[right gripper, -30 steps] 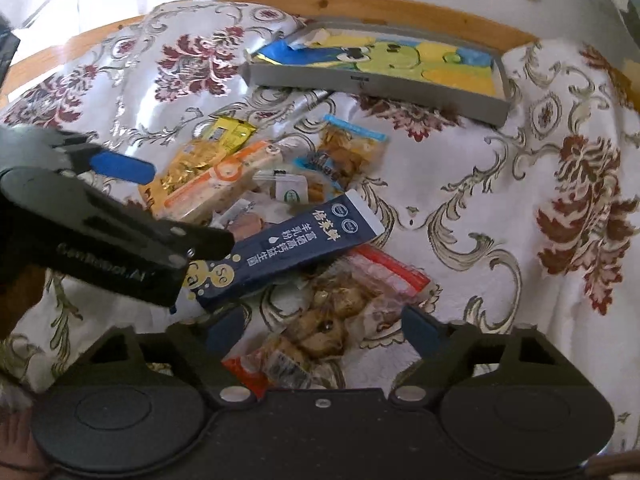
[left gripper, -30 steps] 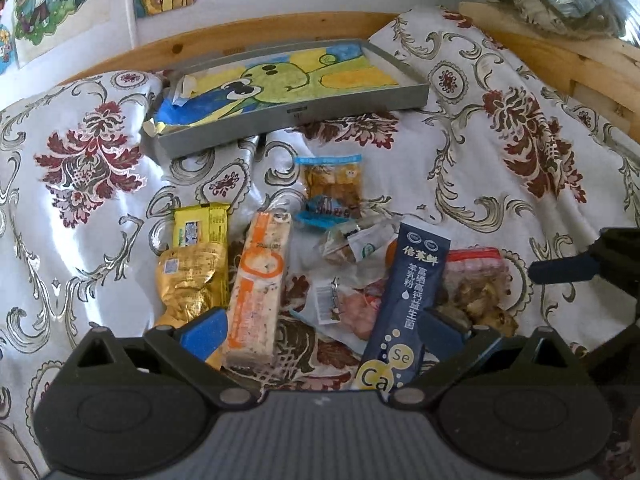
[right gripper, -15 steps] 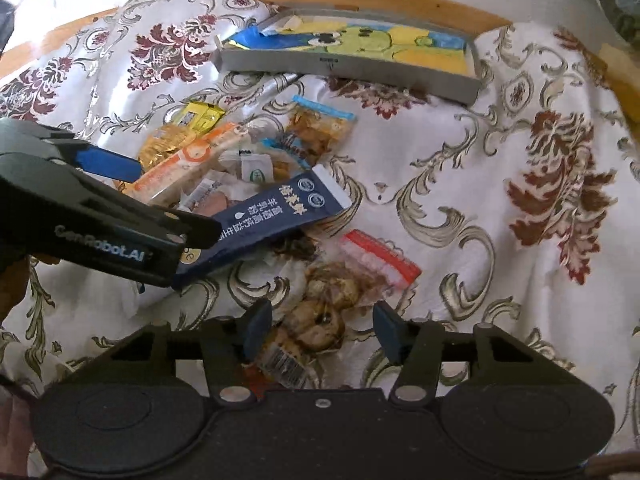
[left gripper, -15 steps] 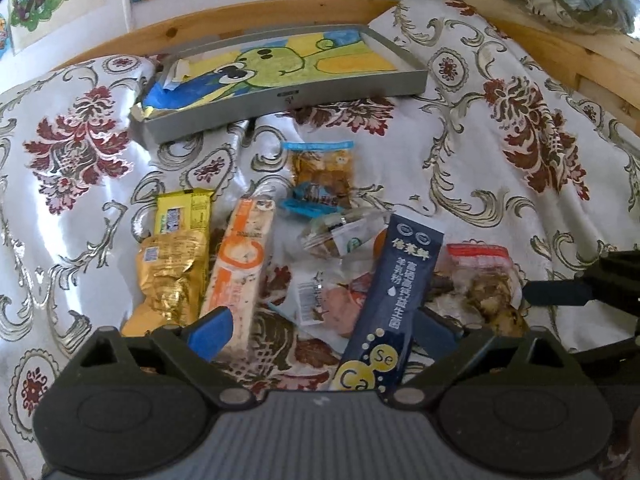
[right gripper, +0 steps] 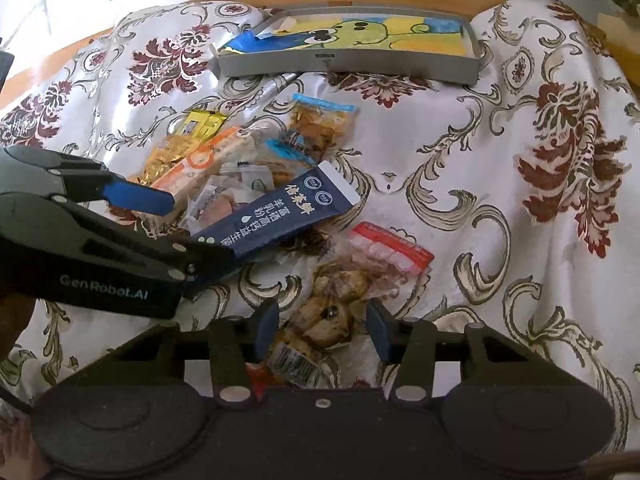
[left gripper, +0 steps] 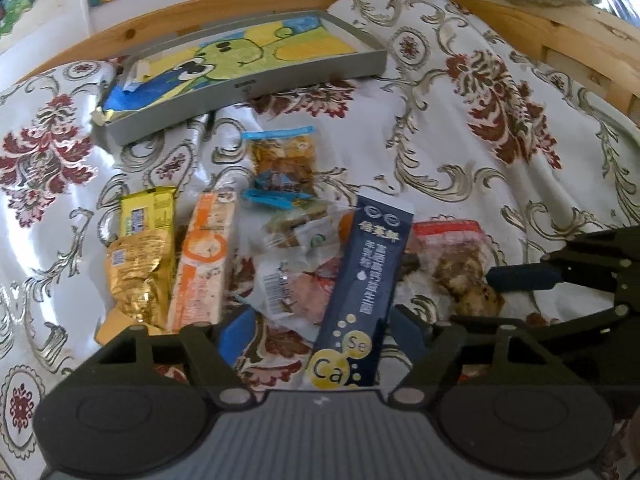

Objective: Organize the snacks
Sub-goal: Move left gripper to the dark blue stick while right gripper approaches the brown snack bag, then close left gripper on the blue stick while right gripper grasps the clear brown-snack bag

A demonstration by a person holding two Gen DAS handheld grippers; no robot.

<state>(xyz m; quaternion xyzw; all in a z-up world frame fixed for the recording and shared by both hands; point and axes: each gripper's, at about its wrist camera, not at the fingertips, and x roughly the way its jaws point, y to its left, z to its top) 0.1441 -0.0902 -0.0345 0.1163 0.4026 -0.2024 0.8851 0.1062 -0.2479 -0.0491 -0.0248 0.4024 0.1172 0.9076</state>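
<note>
the snacks lie heaped on the floral cloth [right gripper: 460, 152] before the grey tray [right gripper: 348, 62]. the right gripper [right gripper: 318, 330] stands apart around the clear bag of brown pieces [right gripper: 340, 300]; the left gripper [left gripper: 320, 330], apart, straddles the navy sachet [left gripper: 366, 296], crowded beside the orange bar [left gripper: 204, 264] and gold packet [left gripper: 136, 276].

Left gripper [left gripper: 322, 330] low, jaws spread wide. Right gripper [right gripper: 320, 330] low, jaws partly closed, gap visible between pads.

home, probably bedroom | floral bedspread [right gripper: 500, 152] | wooden frame [left gripper: 200, 20]
</note>
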